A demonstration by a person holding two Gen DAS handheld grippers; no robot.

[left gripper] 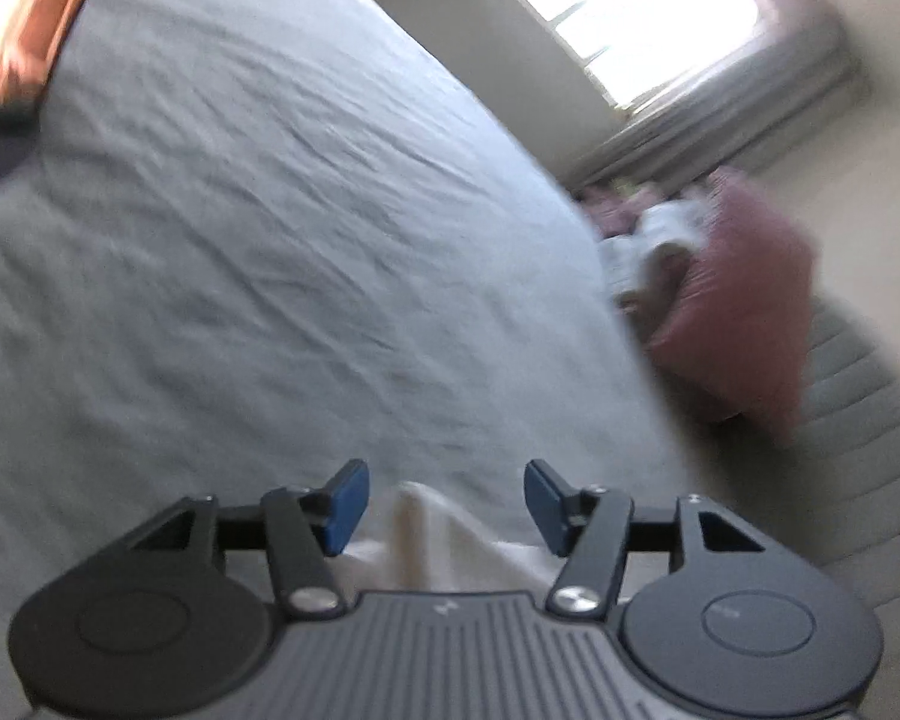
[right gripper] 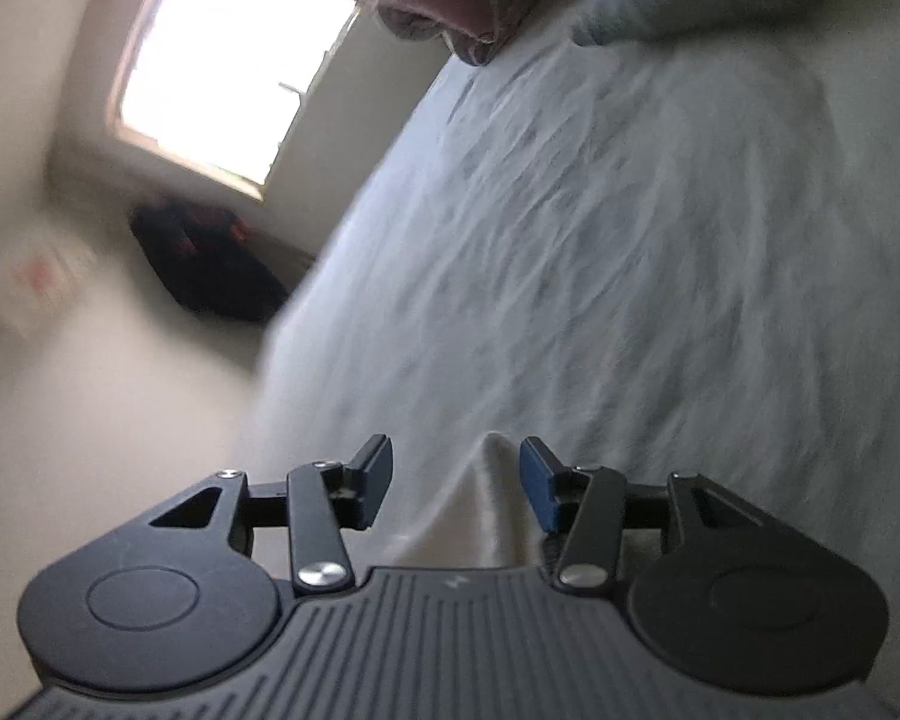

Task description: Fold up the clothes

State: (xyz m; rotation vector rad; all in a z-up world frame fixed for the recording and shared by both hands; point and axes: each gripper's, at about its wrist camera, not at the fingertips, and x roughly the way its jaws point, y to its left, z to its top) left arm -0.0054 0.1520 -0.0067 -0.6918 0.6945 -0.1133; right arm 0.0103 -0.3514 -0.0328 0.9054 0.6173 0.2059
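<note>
Looking forward from the left wrist, the left gripper [left gripper: 441, 507] hovers over a bed [left gripper: 270, 240] covered in a wrinkled grey sheet. Its blue pads [left gripper: 345, 507] stand wide apart and grip nothing. Between them, low and near the camera, a peak of white cloth [left gripper: 426, 534] rises from under the gripper body. Far right, beside the bed, a blurred heap of pink and white clothes [left gripper: 708, 276] sits below a bright window [left gripper: 624, 12]. Part of an arm [left gripper: 24, 18] shows at far left.

From the right wrist, the right gripper [right gripper: 453, 483] is likewise wide open and empty. A pointed fold of the white cloth [right gripper: 480, 510] pokes up between its pads, closer to the right one, though whether it touches is unclear. A dark bag [right gripper: 210, 264] lies on the floor at far left.

Progress is hard to judge: most of the cloth is hidden, so it could be freshly laid out or just released after a fold. The heap suggests more clothes remain.
</note>
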